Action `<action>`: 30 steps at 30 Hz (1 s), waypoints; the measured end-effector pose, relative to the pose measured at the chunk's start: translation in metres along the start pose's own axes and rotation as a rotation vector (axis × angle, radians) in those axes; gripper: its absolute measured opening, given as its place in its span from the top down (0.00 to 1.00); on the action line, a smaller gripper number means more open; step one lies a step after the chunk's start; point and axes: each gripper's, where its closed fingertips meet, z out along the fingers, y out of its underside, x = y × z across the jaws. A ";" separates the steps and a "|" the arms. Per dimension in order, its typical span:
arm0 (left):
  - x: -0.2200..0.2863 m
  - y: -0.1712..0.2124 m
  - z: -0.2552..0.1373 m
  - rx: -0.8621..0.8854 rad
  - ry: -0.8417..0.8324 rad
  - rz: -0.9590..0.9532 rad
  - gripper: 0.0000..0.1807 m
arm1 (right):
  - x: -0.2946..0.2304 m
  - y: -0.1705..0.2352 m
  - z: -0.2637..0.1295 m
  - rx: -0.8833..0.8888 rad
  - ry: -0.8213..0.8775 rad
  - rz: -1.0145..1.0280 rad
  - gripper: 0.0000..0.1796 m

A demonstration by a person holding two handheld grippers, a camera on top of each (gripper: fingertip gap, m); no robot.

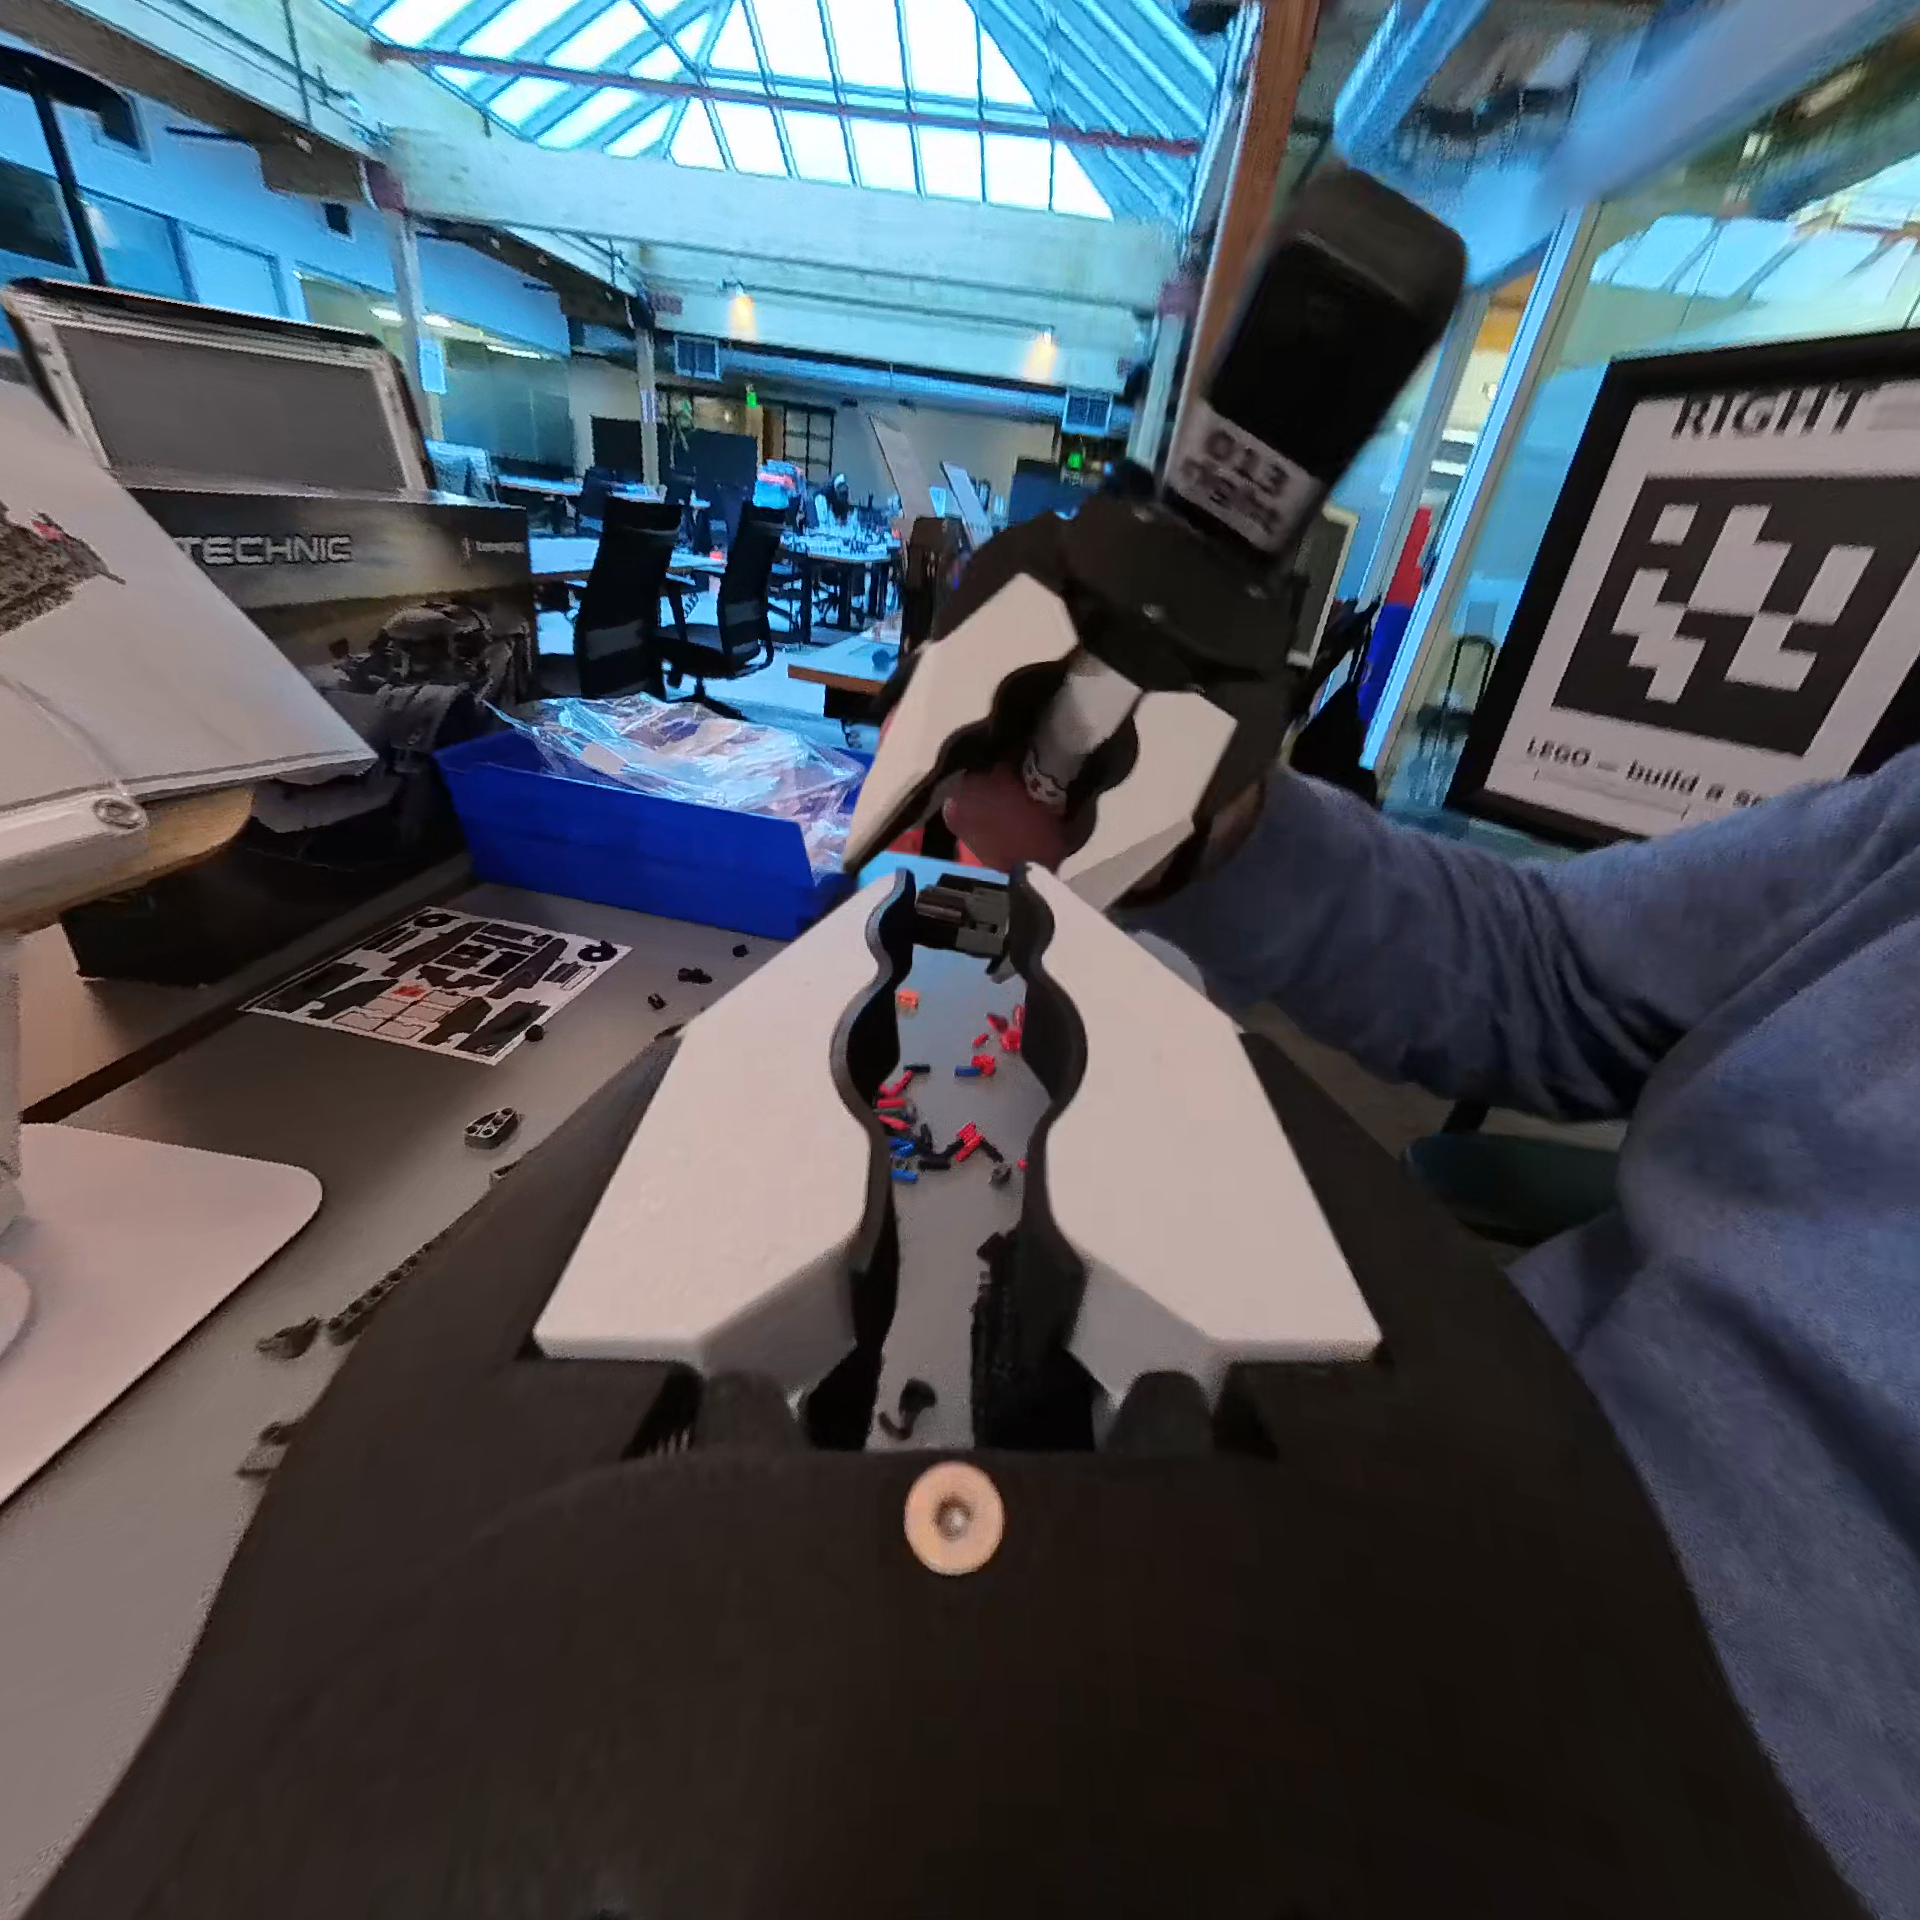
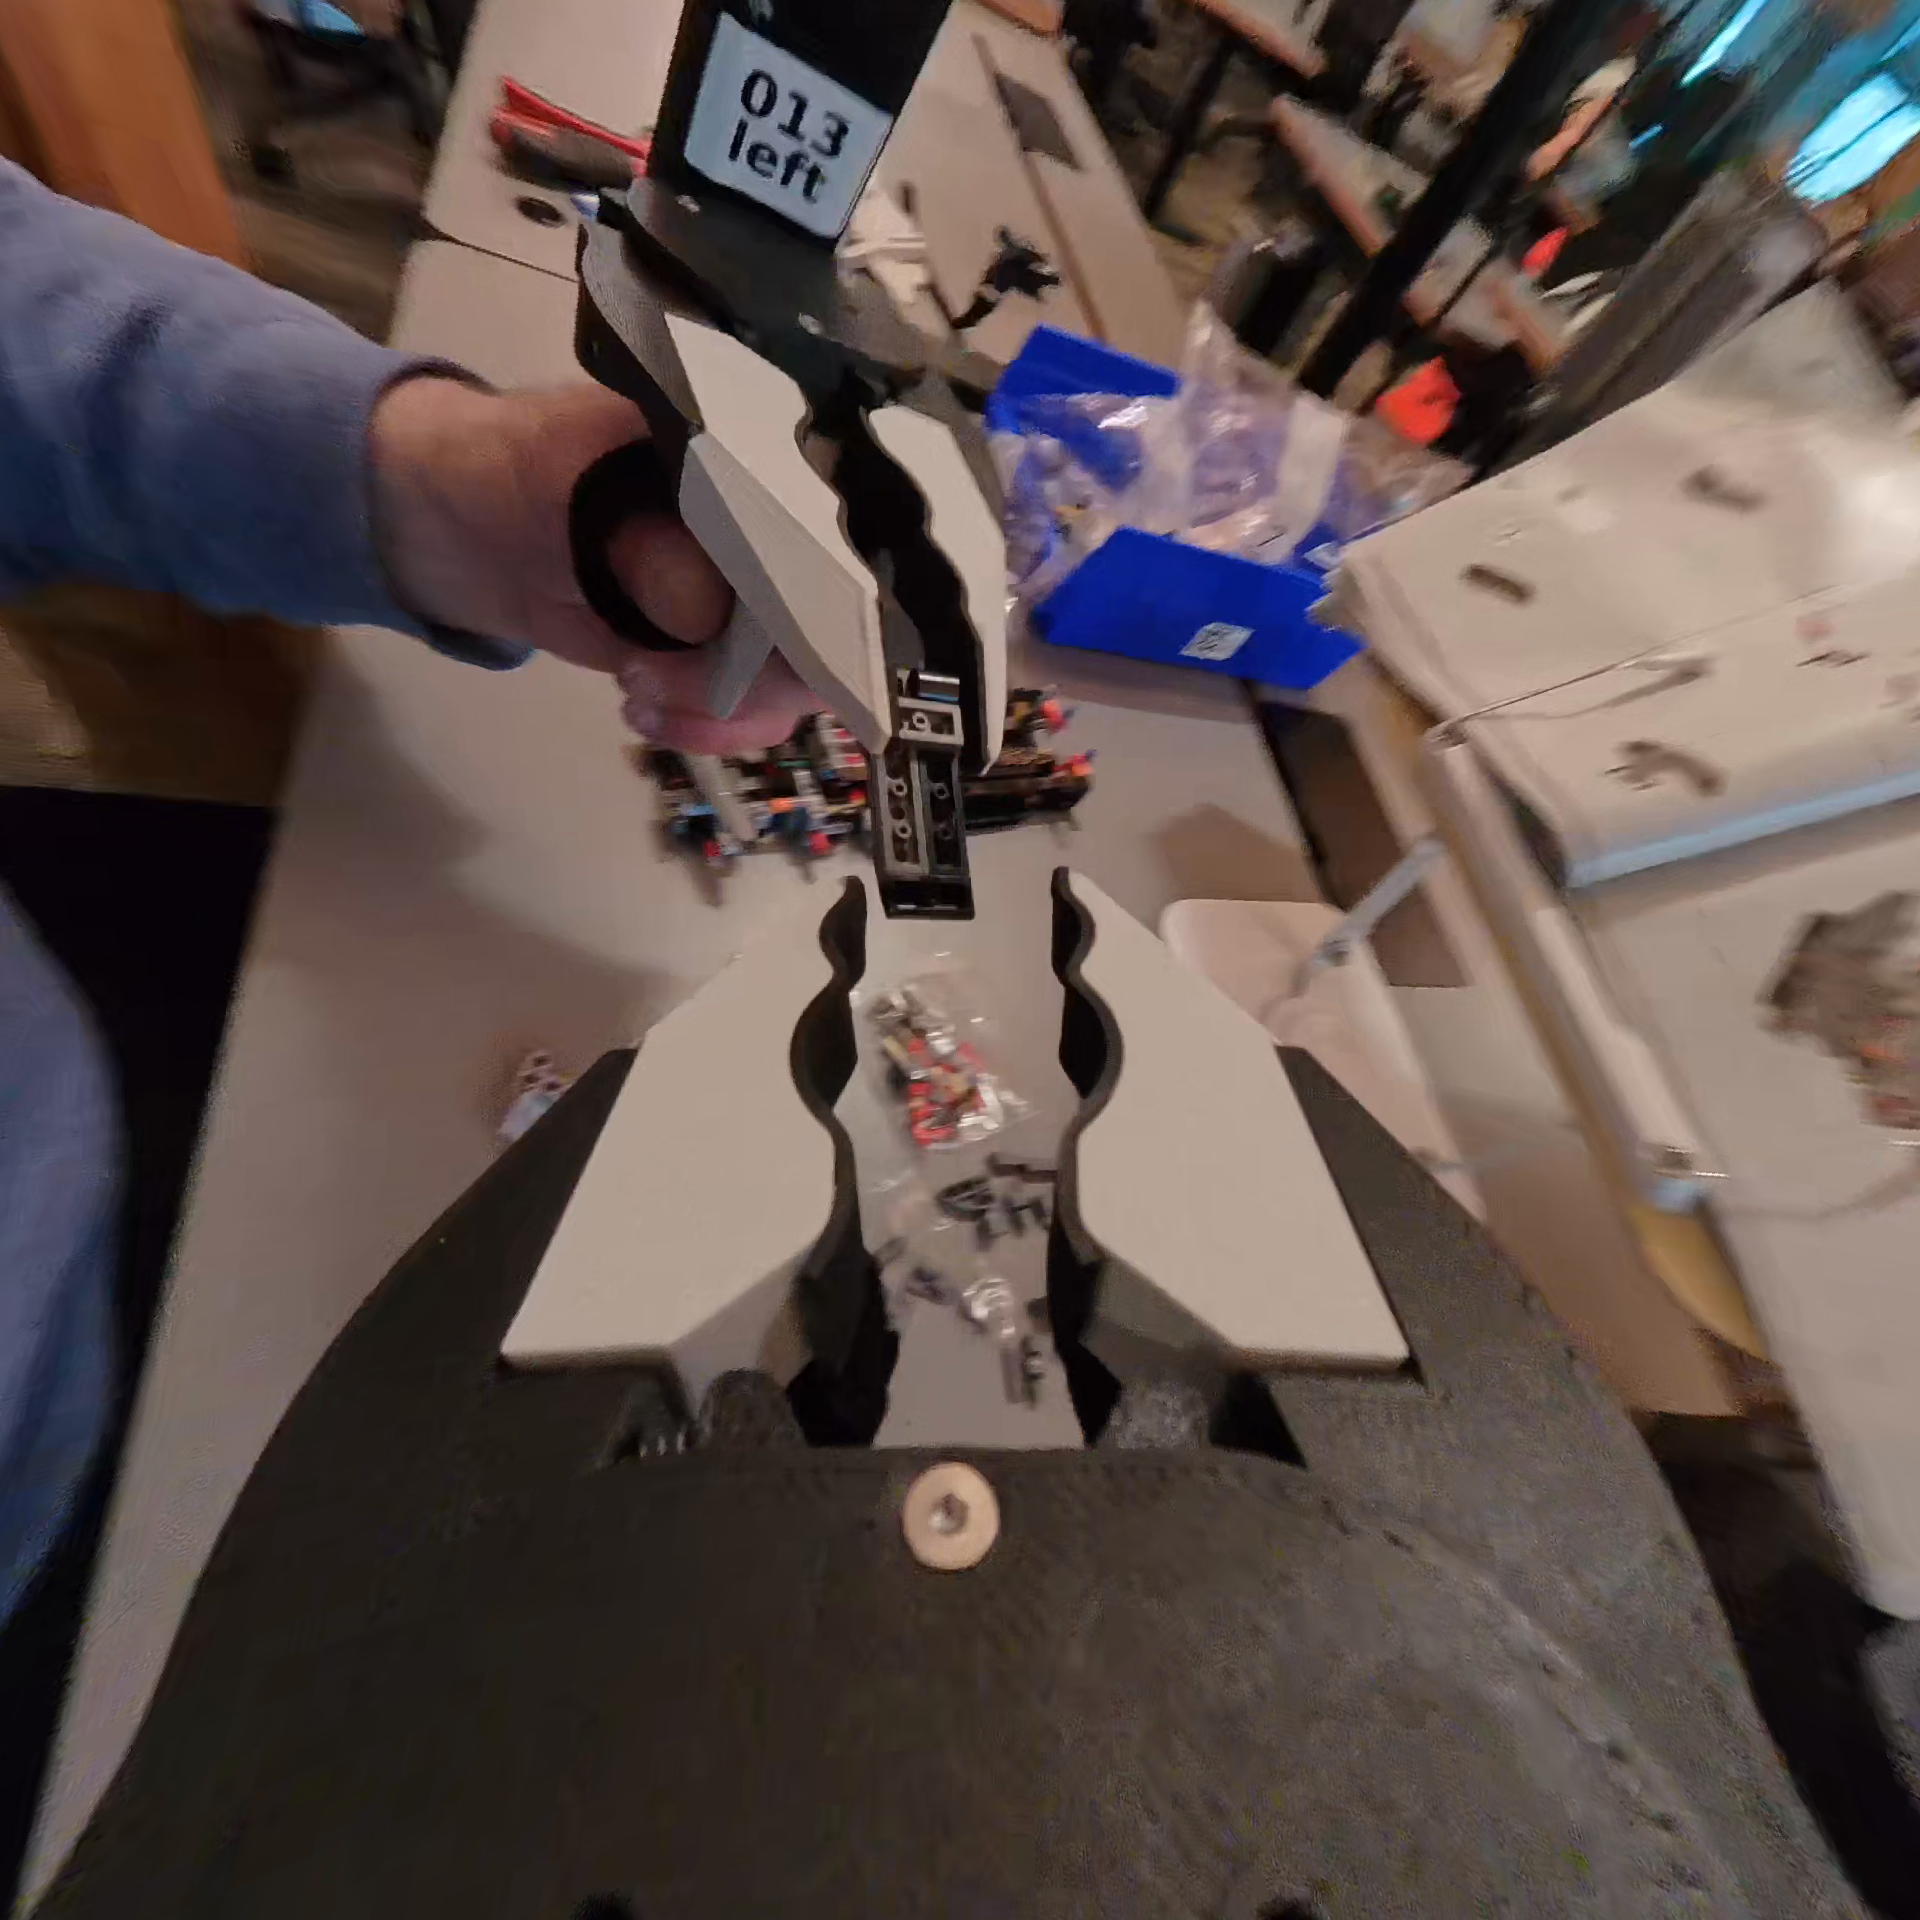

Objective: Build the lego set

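My left gripper is up close here, pinching a small black lego assembly at its tips, held in the air above loose red and blue pins on the tabletop. From the right view, my right gripper is spread, its tips either side of the assembly's near end. It looks light, stiff plastic, so I'd grab the flat sides. Both hands are raised, grippers facing.

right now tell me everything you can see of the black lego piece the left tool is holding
The black lego piece is a small assembly of glossy plastic beams with round pin holes, plus a grey part on one side. The left tool is shut on its upper end, so it hangs down beyond the fingertips, clear of the table. Its free end points into the gap of the open right tool, whose fingers are not touching it.
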 end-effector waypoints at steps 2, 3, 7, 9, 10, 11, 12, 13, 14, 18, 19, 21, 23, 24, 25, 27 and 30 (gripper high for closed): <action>-0.003 -0.002 -0.001 0.038 -0.008 -0.034 0.91 | 0.002 -0.004 -0.002 -0.016 0.093 -0.092 0.81; -0.004 -0.003 -0.001 0.056 -0.005 -0.059 0.91 | 0.003 -0.006 -0.002 -0.032 0.145 -0.146 0.82; -0.004 -0.005 0.000 0.108 0.022 -0.148 0.91 | 0.003 -0.008 -0.001 -0.105 0.288 -0.352 0.88; -0.002 -0.006 0.001 0.125 0.030 -0.176 0.91 | 0.004 -0.008 0.000 -0.137 0.346 -0.439 0.95; -0.002 -0.008 0.001 0.139 0.032 -0.187 0.91 | 0.004 -0.010 0.001 -0.137 0.359 -0.464 0.96; -0.002 -0.009 0.000 0.147 0.036 -0.200 0.91 | 0.003 -0.010 0.001 -0.135 0.357 -0.468 0.96; -0.002 -0.009 0.000 0.149 0.036 -0.203 0.91 | 0.003 -0.011 0.002 -0.132 0.353 -0.460 0.97; -0.002 -0.010 0.000 0.154 0.036 -0.200 0.91 | 0.003 -0.012 0.001 -0.121 0.354 -0.459 0.97; -0.002 -0.011 -0.001 0.160 0.030 -0.192 0.91 | 0.003 -0.013 0.002 -0.115 0.352 -0.458 0.97; -0.002 -0.014 0.000 0.144 -0.008 -0.134 0.88 | 0.004 -0.014 0.001 -0.110 0.346 -0.459 0.98; -0.002 -0.014 0.000 0.139 -0.012 -0.138 0.86 | 0.003 -0.016 0.001 -0.105 0.344 -0.459 0.98; -0.004 -0.015 -0.001 0.137 -0.024 -0.115 0.85 | 0.003 -0.018 0.001 -0.100 0.328 -0.446 0.98; -0.006 -0.014 -0.002 0.120 -0.046 -0.084 0.83 | 0.003 -0.018 0.001 -0.092 0.311 -0.420 0.98; -0.006 -0.014 -0.002 0.115 -0.051 -0.059 0.83 | 0.003 -0.019 0.001 -0.084 0.302 -0.406 0.98; -0.005 -0.015 -0.003 0.112 -0.046 -0.044 0.83 | 0.004 -0.020 0.001 -0.077 0.302 -0.399 0.98; -0.006 -0.016 -0.005 0.104 -0.045 -0.034 0.83 | 0.007 -0.021 -0.001 -0.078 0.324 -0.420 0.98; -0.008 -0.017 -0.007 0.101 -0.048 -0.027 0.83 | 0.008 -0.021 -0.002 -0.087 0.340 -0.464 0.98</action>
